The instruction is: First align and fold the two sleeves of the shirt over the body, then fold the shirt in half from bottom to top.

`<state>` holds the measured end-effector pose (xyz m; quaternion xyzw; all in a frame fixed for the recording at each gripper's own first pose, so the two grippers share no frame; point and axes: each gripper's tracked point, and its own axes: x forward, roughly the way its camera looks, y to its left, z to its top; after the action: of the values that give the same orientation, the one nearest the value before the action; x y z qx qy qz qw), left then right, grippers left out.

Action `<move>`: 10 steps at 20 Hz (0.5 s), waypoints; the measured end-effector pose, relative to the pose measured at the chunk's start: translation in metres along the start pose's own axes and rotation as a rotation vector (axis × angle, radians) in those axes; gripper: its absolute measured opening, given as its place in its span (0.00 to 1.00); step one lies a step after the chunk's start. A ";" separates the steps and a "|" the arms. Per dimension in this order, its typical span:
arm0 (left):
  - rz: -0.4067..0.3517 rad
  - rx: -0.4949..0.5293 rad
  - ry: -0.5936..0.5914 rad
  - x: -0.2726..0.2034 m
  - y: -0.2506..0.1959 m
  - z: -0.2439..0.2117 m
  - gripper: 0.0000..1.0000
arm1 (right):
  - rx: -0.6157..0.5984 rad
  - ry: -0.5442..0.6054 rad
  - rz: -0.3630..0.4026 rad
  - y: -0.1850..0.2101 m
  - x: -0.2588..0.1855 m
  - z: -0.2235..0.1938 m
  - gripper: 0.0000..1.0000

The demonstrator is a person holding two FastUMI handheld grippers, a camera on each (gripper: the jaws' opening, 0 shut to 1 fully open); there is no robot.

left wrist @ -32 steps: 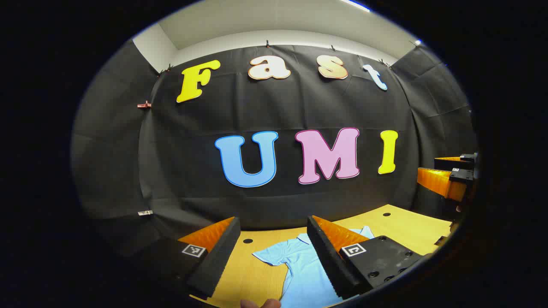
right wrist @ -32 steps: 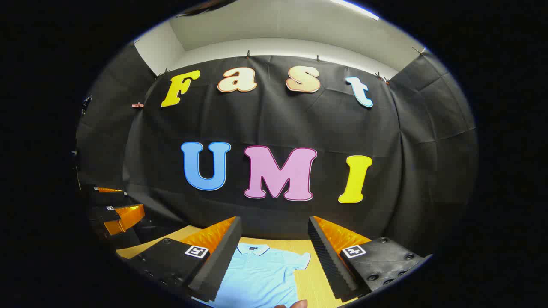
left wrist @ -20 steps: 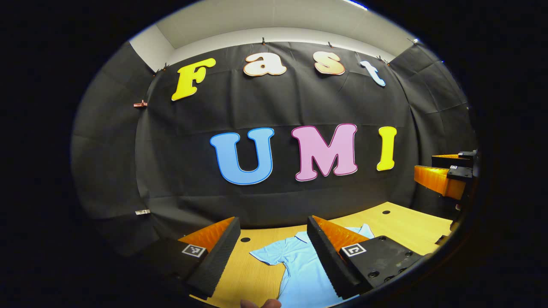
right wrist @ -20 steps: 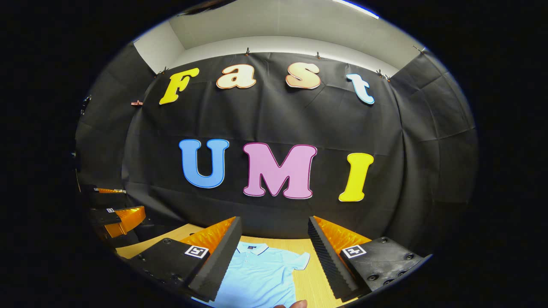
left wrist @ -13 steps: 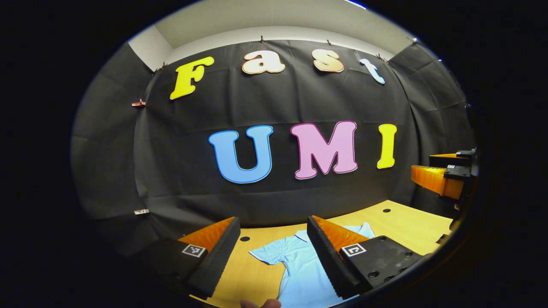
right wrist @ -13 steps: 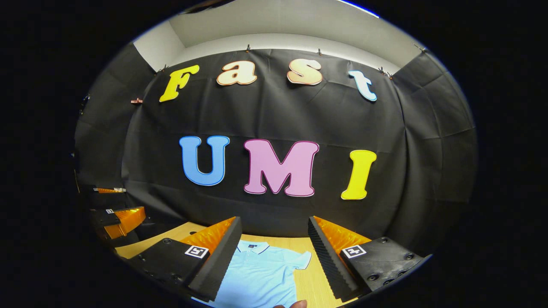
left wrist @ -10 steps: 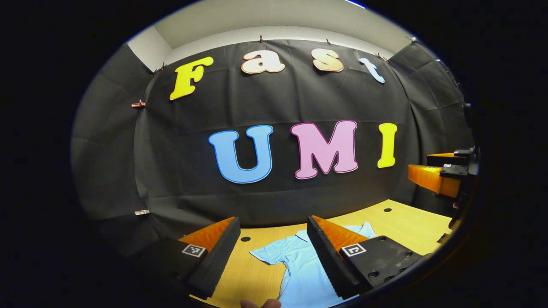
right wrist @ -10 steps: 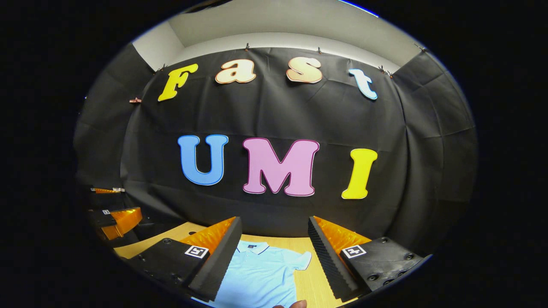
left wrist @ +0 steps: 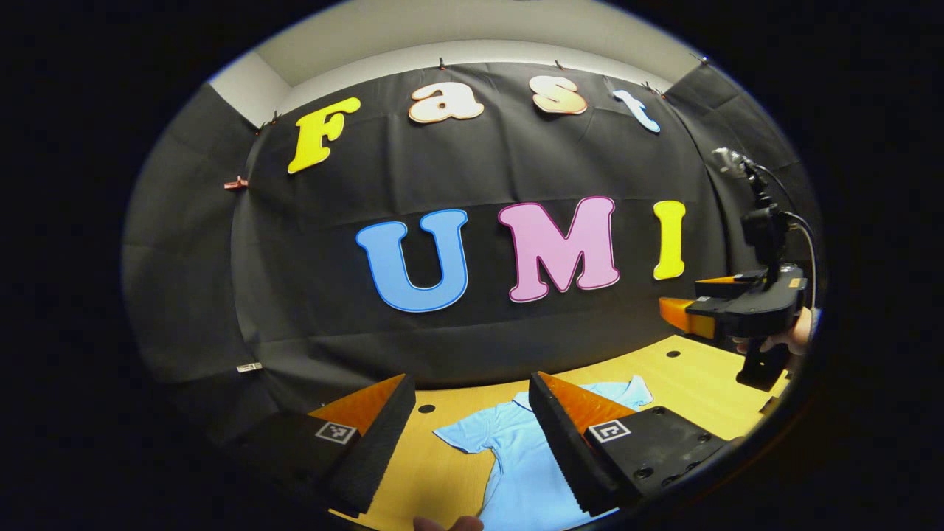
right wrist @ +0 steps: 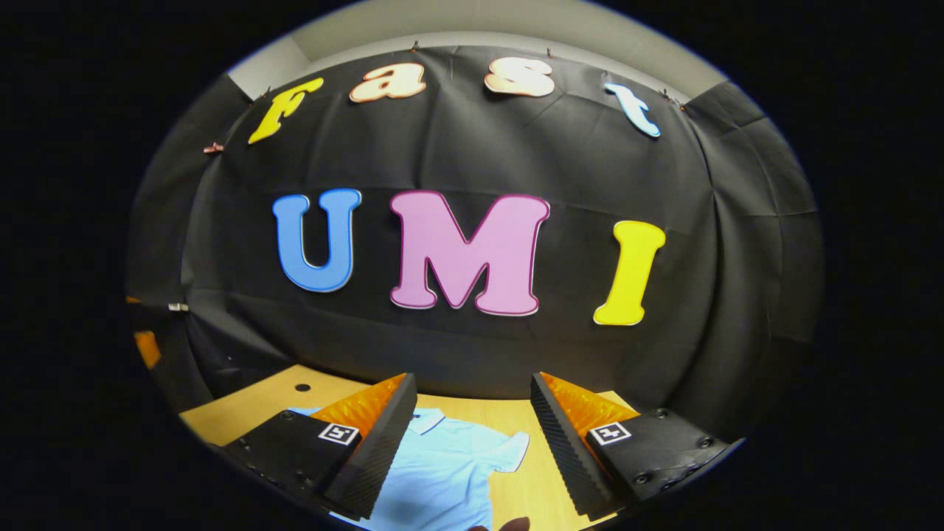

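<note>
We hold both claws released above the wooden table (left wrist: pixel 693 372), because the light-blue shirt (right wrist: pixel 442 464) lies flat and unfolded there, collar far. Our left gripper (left wrist: pixel 468 435) hovers near one sleeve (left wrist: pixel 461 435); our right gripper (right wrist: pixel 472 435) nears the other sleeve (right wrist: pixel 509 450).

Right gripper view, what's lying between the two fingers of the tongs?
The light blue shirt lies flat on the wooden table, collar toward the wall, below the open right tongs, untouched.
</note>
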<state>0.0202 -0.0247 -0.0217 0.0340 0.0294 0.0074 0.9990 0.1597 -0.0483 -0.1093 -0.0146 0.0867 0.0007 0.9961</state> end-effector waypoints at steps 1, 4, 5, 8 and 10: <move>0.007 0.005 0.007 0.002 0.001 0.000 0.98 | -0.001 0.021 0.005 -0.004 0.017 -0.014 0.97; 0.039 0.012 0.030 0.004 0.002 -0.005 0.98 | 0.041 0.106 0.008 -0.024 0.070 -0.059 0.97; 0.054 0.015 0.040 0.004 0.003 -0.007 0.98 | 0.059 0.147 -0.005 -0.034 0.089 -0.078 0.97; 0.090 0.020 0.069 0.006 0.002 -0.013 0.98 | 0.075 0.261 -0.044 -0.059 0.134 -0.138 0.97; 0.113 0.025 0.088 0.008 0.001 -0.017 0.98 | 0.065 0.335 -0.050 -0.067 0.152 -0.178 0.97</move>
<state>0.0276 -0.0227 -0.0386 0.0477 0.0715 0.0651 0.9942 0.2795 -0.1205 -0.3087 0.0153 0.2511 -0.0293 0.9674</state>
